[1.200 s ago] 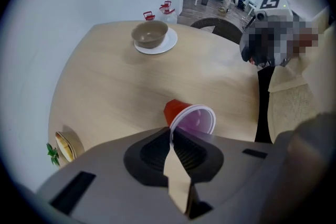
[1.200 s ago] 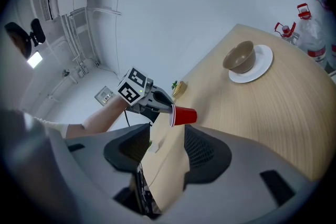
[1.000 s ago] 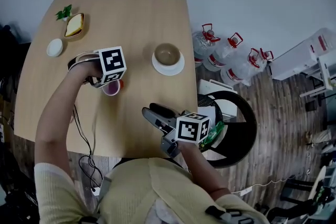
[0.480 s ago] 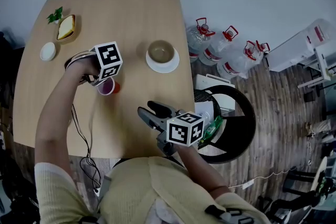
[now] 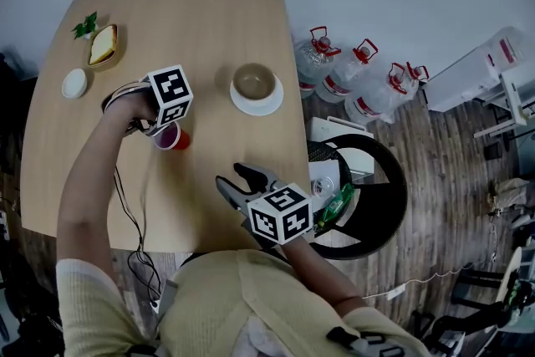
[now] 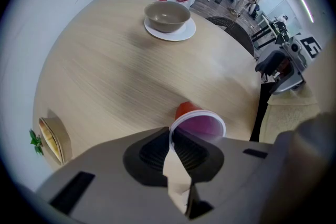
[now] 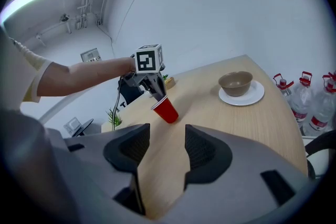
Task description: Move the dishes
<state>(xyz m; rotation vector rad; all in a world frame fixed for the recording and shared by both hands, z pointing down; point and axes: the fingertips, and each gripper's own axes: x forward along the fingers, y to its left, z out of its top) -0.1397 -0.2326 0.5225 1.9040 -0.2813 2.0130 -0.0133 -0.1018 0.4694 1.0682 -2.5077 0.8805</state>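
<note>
Seen from the head, the left tool (image 5: 167,132) and its marker cube cover most of the red plastic cup (image 5: 175,139). Only a slice of its rim and red wall shows, at the mid-left of the pale wooden counter (image 5: 209,21). In the left gripper view that tool (image 6: 170,139) is nipped narrow on the white rim of the cup (image 6: 197,122), one pad inside and one outside. The cup's inside reads purplish there, and whether it holds anything cannot be told. From the right gripper view the cup (image 7: 167,110) hangs tilted from the left tool (image 7: 157,94), mouth up toward the tool and base low over the counter (image 7: 210,113). Whether the base touches the wood is unclear.

The right tool (image 5: 234,180) is over the near part of the counter. Its jaws stand wide, with only counter seen between them.

A tan bowl (image 5: 253,82) stands on a round white plate (image 5: 259,105) toward the counter's right edge, well apart from the cup. Its inside shows only tan wall (image 6: 167,16).

At the far left corner an oval wooden dish (image 5: 104,46) holds a yellow slab too blurred to name. A green sprig (image 5: 84,25) lies just beside it and a small round white dish (image 5: 74,82) is near. In the left gripper view the wooden dish (image 6: 52,139) is cut by the dark edge.

On the floor to the right are clear water bottles with red caps (image 5: 351,88). Also there is a round black seat (image 5: 380,188), partly hidden by the counter, carrying a green packet (image 5: 336,205)
</note>
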